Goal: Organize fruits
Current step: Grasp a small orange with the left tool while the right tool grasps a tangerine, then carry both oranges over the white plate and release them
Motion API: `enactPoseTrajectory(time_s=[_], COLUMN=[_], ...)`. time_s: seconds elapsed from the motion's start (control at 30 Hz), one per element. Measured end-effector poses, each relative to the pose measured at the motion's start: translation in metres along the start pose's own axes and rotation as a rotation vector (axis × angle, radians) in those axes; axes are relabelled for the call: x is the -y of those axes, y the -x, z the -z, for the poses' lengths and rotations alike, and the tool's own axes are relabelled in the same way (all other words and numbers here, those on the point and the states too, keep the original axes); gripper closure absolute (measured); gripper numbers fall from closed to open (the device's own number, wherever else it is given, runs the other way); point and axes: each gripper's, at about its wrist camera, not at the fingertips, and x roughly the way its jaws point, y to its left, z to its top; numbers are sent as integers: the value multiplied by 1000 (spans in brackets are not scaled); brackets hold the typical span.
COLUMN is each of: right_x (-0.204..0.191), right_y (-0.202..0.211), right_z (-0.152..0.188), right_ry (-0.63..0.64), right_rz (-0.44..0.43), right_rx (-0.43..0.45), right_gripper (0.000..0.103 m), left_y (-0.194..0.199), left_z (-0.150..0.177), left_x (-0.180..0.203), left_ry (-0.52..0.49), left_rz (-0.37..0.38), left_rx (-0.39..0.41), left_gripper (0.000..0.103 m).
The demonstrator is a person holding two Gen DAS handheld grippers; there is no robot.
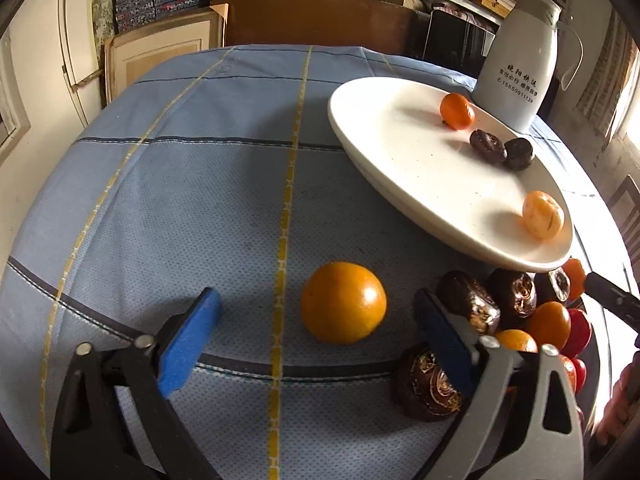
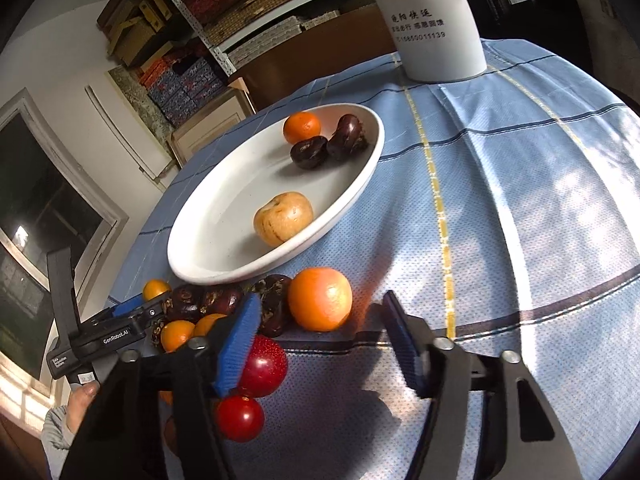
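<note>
In the left wrist view my left gripper stands open around a large orange on the blue cloth, and its pads do not touch the fruit. My right gripper is open too, with another orange just beyond its tips. Its left pad covers part of a red fruit. Between the two tools lies a pile of dark brown fruits, small oranges and red ones. The white oval plate holds a small orange, two dark fruits and a tan fruit.
A tall white jug stands behind the plate at the table's far edge. A person's hand holds the black handle of the left tool. Bare checked cloth stretches left of the plate. Shelves of boxes fill the background.
</note>
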Motion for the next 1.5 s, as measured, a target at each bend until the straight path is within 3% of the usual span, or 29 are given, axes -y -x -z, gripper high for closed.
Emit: enactPoseTrajectory(time_s=[0.27,0.33,0.4,0.47,0.63,0.83,1.03,1.23,1.43,1.5], right_x=[2,3,2,4,11,17,17,-8,-32,-31], right_y=[-9,-8,-7,-6,2,5,15,25,-3,-15], right_z=[-2,-2,-1,1,0,-1,-4,-24,-60,-69], right_ry=[-16,-18,-14,-22,-51,-82,-87,-31,36,30], right_rz=[-11,-15,-14,-20,-33,-45,-70,-105,-43,-47], right_rx=[-14,-16,-18,-18,6,14,63,137,151,154], right_gripper=[66,67,67,67,67,67,67,67,67,66], left_y=[-2,-2,-1,2,7,10,37,45,18,12], left_z=[-5,-5,-4,-3,2,4,2,-30,-58,-59], left_x=[9,9,8,4,-3,-6,-10,18,51,53], left_ry=[-32,-34,-32,-14,26,39,71,37,-8,-18], left_rz=[29,30,37,61,118,127,172,217,202,195], left_rx=[16,16,22,25,23,31,114,154,138,129], left_gripper=[39,40,56,65,65,66,66,66,66,47])
